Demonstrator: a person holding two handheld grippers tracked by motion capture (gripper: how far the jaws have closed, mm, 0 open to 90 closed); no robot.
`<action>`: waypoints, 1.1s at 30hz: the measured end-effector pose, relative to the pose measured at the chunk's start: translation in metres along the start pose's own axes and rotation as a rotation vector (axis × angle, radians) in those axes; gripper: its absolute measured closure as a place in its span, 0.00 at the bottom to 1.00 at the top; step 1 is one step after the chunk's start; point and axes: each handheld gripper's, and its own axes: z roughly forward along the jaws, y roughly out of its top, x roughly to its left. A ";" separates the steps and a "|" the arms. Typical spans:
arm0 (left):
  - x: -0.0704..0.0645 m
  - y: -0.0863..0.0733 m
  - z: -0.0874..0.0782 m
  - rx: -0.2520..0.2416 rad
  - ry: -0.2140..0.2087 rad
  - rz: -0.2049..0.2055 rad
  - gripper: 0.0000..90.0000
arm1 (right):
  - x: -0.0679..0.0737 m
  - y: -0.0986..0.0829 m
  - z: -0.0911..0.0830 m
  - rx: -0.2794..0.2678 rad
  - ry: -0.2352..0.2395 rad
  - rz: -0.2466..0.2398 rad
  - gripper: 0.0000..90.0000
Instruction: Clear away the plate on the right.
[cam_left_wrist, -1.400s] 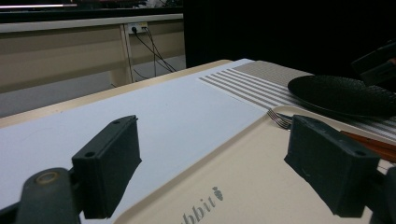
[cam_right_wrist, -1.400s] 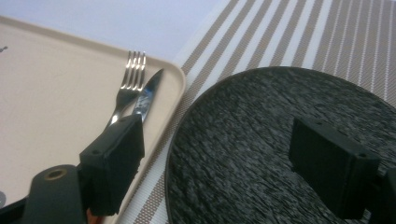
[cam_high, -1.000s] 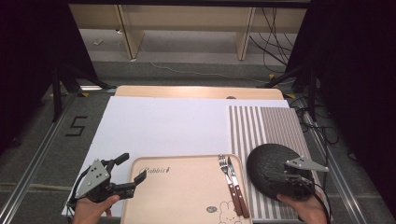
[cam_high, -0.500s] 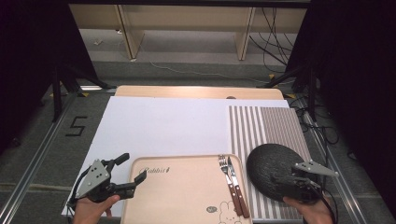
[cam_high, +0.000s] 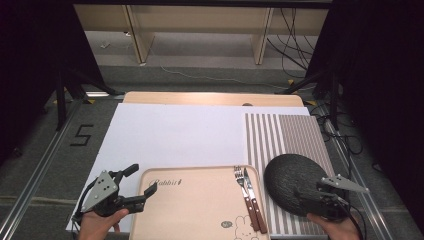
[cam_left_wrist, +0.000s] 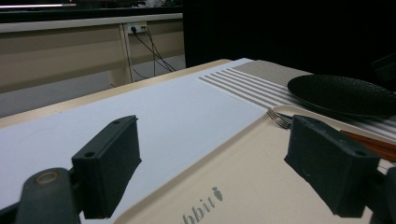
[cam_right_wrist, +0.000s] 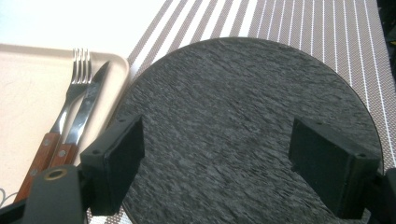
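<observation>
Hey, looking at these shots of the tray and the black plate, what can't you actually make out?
- Tray: near edge cut off by the high view's bottom.
- Black plate: near rim hidden behind the right gripper in the high view.
- Tray lettering: partly cut off in the left gripper view.

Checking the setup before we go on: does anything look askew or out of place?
Nothing stands out. The fork and knife lie side by side on the tray, and the black plate sits flat on the striped mat.

In the high view my right hand-held gripper (cam_high: 306, 194) covers the near edge of the black plate (cam_high: 290, 177). The knife (cam_high: 255, 210) and fork (cam_high: 247, 207) handles run off the bottom edge with the tray (cam_high: 195, 210).
</observation>
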 end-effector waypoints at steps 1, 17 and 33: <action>0.000 0.000 0.000 0.000 0.000 0.000 0.19 | 0.000 -0.001 0.000 0.003 -0.006 0.002 0.22; 0.000 0.000 0.001 0.003 -0.004 0.005 0.19 | -0.013 -0.015 -0.010 0.037 -0.023 0.080 0.22; 0.000 0.001 0.000 0.001 -0.004 0.006 0.18 | -0.030 -0.028 -0.016 0.042 -0.027 0.174 0.21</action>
